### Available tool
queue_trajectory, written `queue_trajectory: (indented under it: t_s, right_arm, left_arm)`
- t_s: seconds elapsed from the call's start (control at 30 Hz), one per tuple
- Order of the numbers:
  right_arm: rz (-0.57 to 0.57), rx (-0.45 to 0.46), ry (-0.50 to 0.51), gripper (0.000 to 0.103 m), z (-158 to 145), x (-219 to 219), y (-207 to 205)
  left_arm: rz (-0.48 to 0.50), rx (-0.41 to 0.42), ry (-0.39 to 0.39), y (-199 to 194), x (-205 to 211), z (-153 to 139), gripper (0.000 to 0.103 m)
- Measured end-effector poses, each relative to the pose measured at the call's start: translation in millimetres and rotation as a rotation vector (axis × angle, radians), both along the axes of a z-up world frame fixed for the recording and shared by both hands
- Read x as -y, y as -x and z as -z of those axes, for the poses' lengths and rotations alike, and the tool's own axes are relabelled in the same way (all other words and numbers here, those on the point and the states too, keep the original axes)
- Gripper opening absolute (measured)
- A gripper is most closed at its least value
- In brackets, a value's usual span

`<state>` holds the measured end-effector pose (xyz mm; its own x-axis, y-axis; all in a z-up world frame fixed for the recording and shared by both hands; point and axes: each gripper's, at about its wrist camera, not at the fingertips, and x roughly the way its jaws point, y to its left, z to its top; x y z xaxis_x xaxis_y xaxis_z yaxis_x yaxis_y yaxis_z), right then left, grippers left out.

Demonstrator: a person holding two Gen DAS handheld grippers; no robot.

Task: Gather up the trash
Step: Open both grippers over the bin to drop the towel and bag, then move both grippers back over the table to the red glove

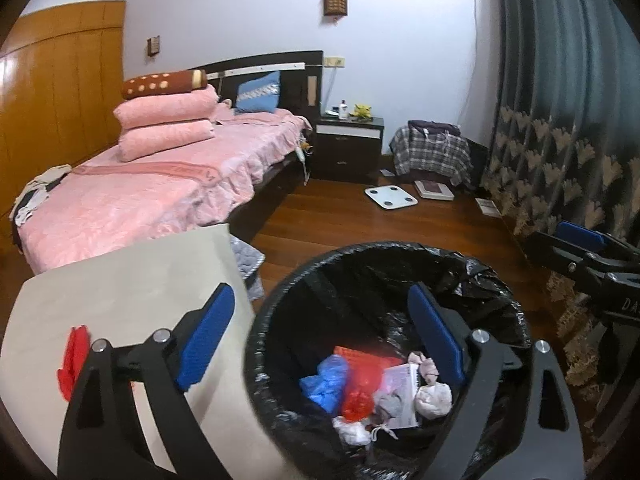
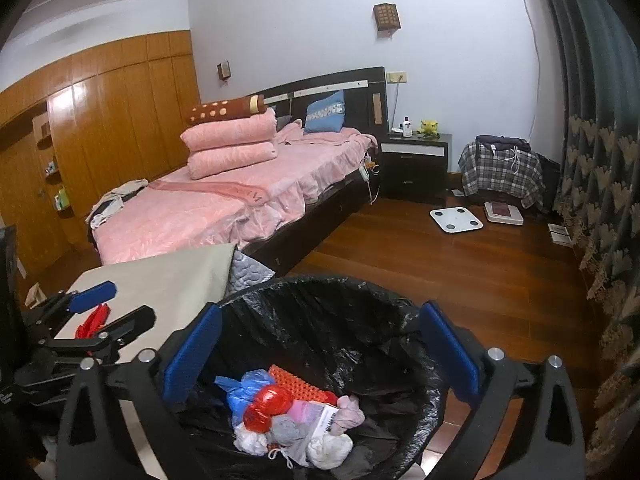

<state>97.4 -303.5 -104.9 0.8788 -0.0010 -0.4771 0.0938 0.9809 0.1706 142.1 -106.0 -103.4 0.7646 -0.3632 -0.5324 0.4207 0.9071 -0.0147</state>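
- A red scrap lay on the beige table, left of and just behind the left gripper's left finger; it was not yet binned. Its material could not be told.
- The left gripper was released, jaws wide and nothing between the pads. Its left finger stood over the table, its right finger over the bin mouth.
- The bin, lined with a black bag, stood directly below and ahead of both grippers, touching or just beside the table edge.
- Trash already lay in the bin below the grippers: a blue bag, a red wad, an orange ribbed piece, a printed box, and pale cloth or tissue wads.
- The right gripper was released as well, jaws at full spread over the bin, empty.
- Judgement: the task was well advanced. Most pieces were deposited; the red scrap on the table appeared to be the remaining item within reach.
- Far ahead of the grippers, small flat items lay on the floor near the curtain; whether they were trash could not be told.
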Motion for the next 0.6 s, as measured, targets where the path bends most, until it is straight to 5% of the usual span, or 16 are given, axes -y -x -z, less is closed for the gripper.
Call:
queue_trajectory:
  t_s: [0.6]
  right_arm:
    - [-0.218, 0.013, -0.014, 0.097, -4.1, -110.8, -26.0]
  left_arm:
    - [-0.299, 0.047, -0.006, 19.7, -142.2, -15.0, 0.088]
